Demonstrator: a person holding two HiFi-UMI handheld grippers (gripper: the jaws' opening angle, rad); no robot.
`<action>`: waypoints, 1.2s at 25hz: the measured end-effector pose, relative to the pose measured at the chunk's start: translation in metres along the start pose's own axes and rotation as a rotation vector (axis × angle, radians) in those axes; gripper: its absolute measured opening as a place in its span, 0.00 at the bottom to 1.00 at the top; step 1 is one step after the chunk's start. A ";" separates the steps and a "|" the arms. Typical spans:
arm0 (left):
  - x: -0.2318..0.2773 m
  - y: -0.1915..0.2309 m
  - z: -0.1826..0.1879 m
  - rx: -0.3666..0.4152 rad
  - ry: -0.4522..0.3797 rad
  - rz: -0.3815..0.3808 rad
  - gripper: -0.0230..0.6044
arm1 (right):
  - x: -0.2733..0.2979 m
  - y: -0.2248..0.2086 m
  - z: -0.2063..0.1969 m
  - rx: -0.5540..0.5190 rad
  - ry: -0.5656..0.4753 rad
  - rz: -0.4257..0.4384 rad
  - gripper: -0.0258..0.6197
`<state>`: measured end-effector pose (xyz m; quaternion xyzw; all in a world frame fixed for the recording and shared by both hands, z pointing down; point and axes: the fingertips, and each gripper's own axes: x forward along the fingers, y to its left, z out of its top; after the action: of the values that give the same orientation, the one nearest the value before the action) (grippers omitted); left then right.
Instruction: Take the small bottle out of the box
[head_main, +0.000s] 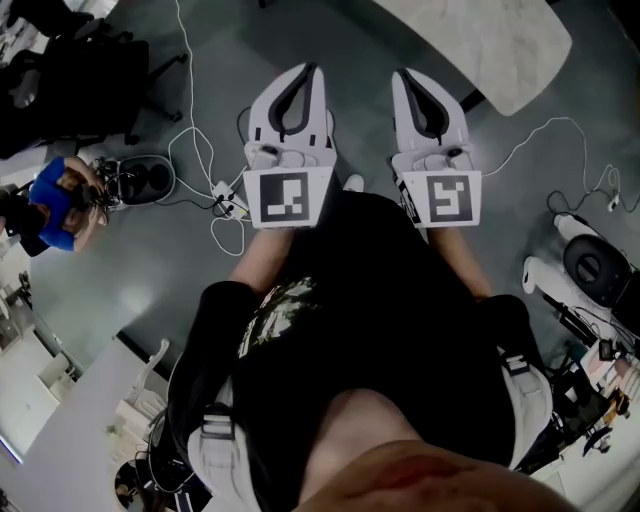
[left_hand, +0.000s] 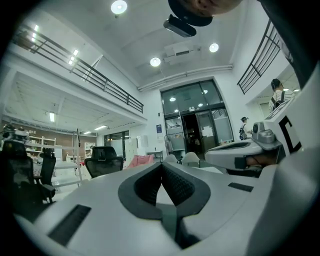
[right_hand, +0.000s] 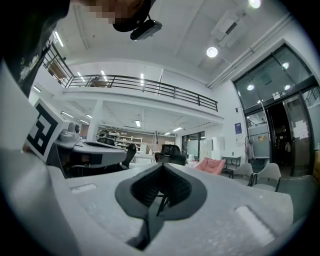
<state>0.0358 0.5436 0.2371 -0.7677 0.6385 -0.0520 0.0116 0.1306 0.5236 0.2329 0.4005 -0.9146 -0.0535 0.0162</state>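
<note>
No small bottle and no box shows in any view. In the head view I hold both grippers side by side in front of my chest, above the floor. My left gripper (head_main: 311, 68) is shut, its dark pads meeting at the tip with nothing between them. The right gripper (head_main: 399, 74) is shut and empty too. The left gripper view looks along its closed jaws (left_hand: 161, 164) into a large hall, with the right gripper (left_hand: 240, 151) alongside. The right gripper view shows its own closed jaws (right_hand: 162, 165) and the left gripper (right_hand: 92, 150) beside it.
Below lie a grey floor with white cables (head_main: 205, 160), a black office chair (head_main: 80, 80), a white tabletop (head_main: 490, 35) and white devices (head_main: 590, 265). A person in blue (head_main: 55, 200) is at the left. Ahead are chairs (left_hand: 104, 159), a pink seat (right_hand: 214, 165) and glass doors (left_hand: 197, 125).
</note>
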 end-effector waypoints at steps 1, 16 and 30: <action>0.006 0.006 0.000 -0.003 0.003 0.002 0.06 | 0.009 -0.003 -0.001 0.003 0.000 0.003 0.03; 0.108 0.083 0.019 -0.018 -0.039 -0.030 0.06 | 0.124 -0.051 0.018 -0.022 -0.008 -0.049 0.03; 0.189 0.162 0.017 -0.046 -0.072 -0.115 0.06 | 0.224 -0.058 0.019 -0.033 0.014 -0.115 0.03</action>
<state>-0.0868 0.3272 0.2186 -0.8046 0.5936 -0.0103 0.0140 0.0195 0.3218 0.2045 0.4526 -0.8888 -0.0664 0.0262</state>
